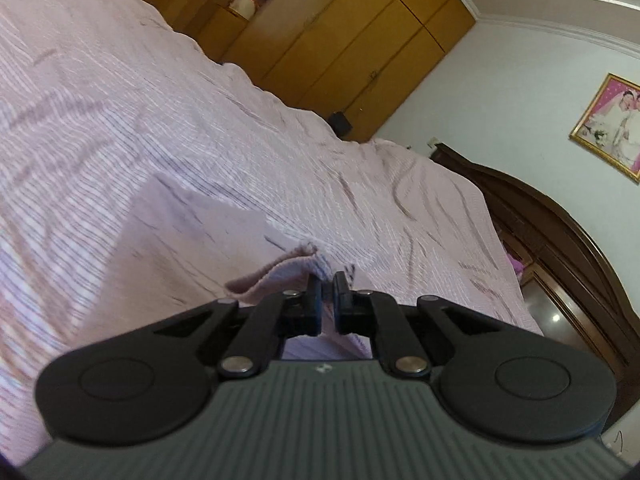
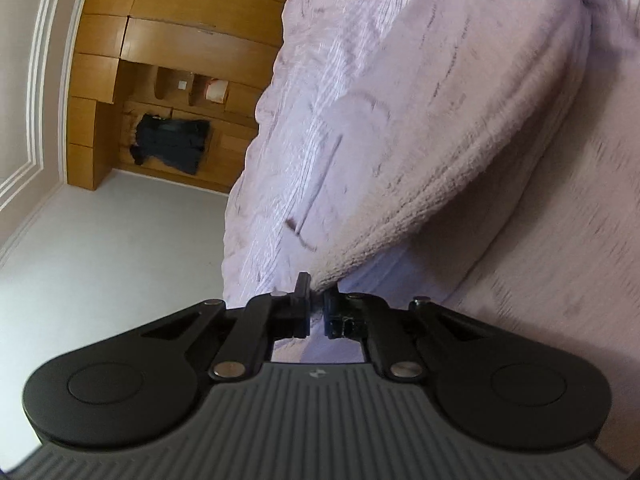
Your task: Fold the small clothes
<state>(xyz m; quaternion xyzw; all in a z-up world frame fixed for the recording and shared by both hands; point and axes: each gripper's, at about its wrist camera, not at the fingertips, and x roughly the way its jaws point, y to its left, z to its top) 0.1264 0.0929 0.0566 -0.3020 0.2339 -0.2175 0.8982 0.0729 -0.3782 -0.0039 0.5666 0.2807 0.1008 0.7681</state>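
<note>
Left tongs (image 1: pixel 327 280) are pinching a corner of the pale lilac garment (image 1: pixel 192 236), which is lying on the pink striped bed (image 1: pixel 140 92). Right tongs (image 2: pixel 317 284) are clamping its thick hem, lifting the cloth off the bedspread.

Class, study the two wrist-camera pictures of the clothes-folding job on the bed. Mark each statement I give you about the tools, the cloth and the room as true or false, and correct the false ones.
1. The left tool is shut on an edge of the pale pink knitted garment. True.
2. The right tool stands wide open above a bare floor. False: it is shut, pinching the garment's ribbed edge.
3. The garment lies on a pink ribbed bedspread. True.
4. The wardrobe behind the bed is white metal. False: it is yellow-brown wood.
5. A gold-framed picture hangs on the wall. True.
</note>
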